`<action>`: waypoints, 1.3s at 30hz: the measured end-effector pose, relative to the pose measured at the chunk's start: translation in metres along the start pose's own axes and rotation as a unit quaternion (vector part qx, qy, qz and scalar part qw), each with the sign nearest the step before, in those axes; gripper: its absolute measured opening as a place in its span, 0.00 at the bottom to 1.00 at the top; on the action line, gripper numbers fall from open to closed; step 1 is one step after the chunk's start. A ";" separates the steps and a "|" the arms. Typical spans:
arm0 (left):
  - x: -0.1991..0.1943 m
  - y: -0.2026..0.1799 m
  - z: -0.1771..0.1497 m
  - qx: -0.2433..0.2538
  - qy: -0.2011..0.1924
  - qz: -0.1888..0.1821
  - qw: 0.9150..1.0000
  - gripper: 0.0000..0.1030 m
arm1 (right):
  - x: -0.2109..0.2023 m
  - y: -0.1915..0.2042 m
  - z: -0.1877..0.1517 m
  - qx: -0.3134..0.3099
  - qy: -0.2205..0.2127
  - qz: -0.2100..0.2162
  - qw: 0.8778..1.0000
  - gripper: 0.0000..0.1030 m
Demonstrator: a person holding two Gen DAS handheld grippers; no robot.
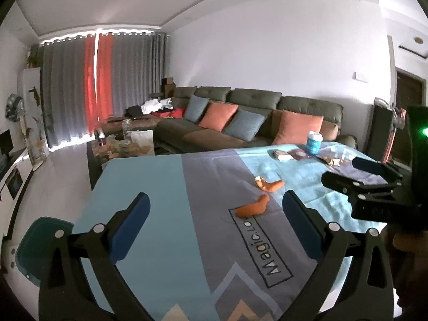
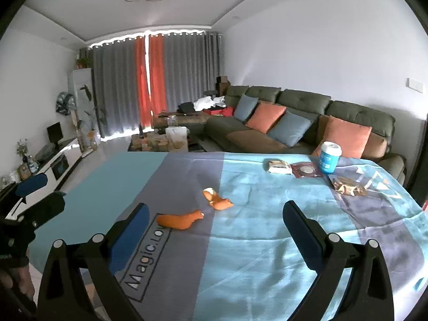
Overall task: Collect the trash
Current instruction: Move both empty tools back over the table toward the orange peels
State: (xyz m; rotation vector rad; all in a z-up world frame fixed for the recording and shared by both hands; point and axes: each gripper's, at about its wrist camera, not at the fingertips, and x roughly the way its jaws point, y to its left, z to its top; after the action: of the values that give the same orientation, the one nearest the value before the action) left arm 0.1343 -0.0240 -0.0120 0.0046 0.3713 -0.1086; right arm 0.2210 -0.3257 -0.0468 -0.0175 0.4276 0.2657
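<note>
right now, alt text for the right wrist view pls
Open right tongs hover over a blue-and-grey tablecloth holding two orange peel pieces, snack wrappers and a blue-and-white cup. Behind stands a dark green sofa.

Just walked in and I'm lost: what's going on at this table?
A person holds tongs in each hand over a table with a blue and grey cloth, apparently about to clear trash. The left tongs and right tongs are both open and empty. Two orange peel pieces lie just ahead, untouched. Wrappers and a blue cup sit at the far end.
</note>
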 end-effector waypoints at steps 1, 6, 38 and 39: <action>0.001 -0.001 -0.002 0.002 0.000 -0.003 1.000 0.95 | 0.000 0.001 0.000 0.001 0.001 0.002 1.000 0.94; 0.004 0.002 -0.001 0.002 -0.007 -0.005 1.000 0.95 | 0.009 -0.001 0.004 0.000 0.009 0.000 1.000 0.94; 0.210 -0.042 -0.015 0.038 0.221 -0.123 0.967 0.85 | 0.131 -0.050 0.017 0.032 0.117 0.008 0.993 0.93; 0.215 -0.042 -0.015 0.041 0.225 -0.116 0.966 0.83 | 0.134 -0.051 0.016 0.034 0.119 0.011 0.992 0.93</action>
State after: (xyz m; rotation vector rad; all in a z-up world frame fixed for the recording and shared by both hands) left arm 0.3230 -0.0882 -0.1033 0.0693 0.8222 -0.3591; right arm 0.3580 -0.3402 -0.0889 0.0231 0.6734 0.2725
